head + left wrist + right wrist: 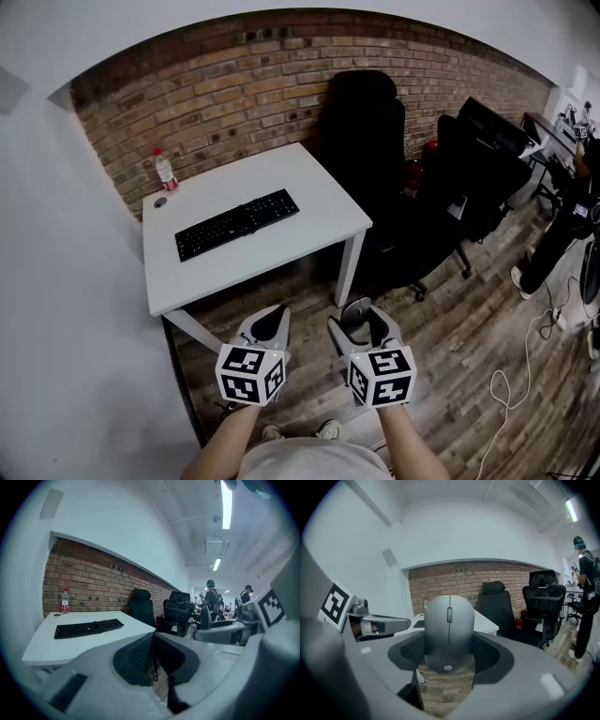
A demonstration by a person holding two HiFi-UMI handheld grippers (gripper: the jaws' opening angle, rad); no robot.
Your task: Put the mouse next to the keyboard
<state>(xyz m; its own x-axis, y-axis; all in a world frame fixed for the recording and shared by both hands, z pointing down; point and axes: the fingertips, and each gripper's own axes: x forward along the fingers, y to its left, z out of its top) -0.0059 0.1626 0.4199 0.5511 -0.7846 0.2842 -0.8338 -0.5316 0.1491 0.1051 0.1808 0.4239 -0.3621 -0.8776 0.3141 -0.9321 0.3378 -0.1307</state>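
A grey mouse [449, 630] stands upright between the pads of my right gripper [449, 649], which is shut on it; in the head view the mouse [357, 315] shows as a dark shape in that gripper [355, 323]. My left gripper [273, 323] hangs beside it, shut and holding nothing, its pads meeting in the left gripper view [153, 656]. Both grippers are held over the wooden floor, in front of the white table [309, 239] and short of its near edge. The black keyboard [236, 224] lies slantwise on the table's middle [88, 627].
A plastic bottle [165, 170] and a small round cap [160, 201] stand at the table's far left corner by the brick wall. Black office chairs [366, 141] crowd the table's right side. A person [562, 225] stands far right, and a white cable [525, 356] lies on the floor.
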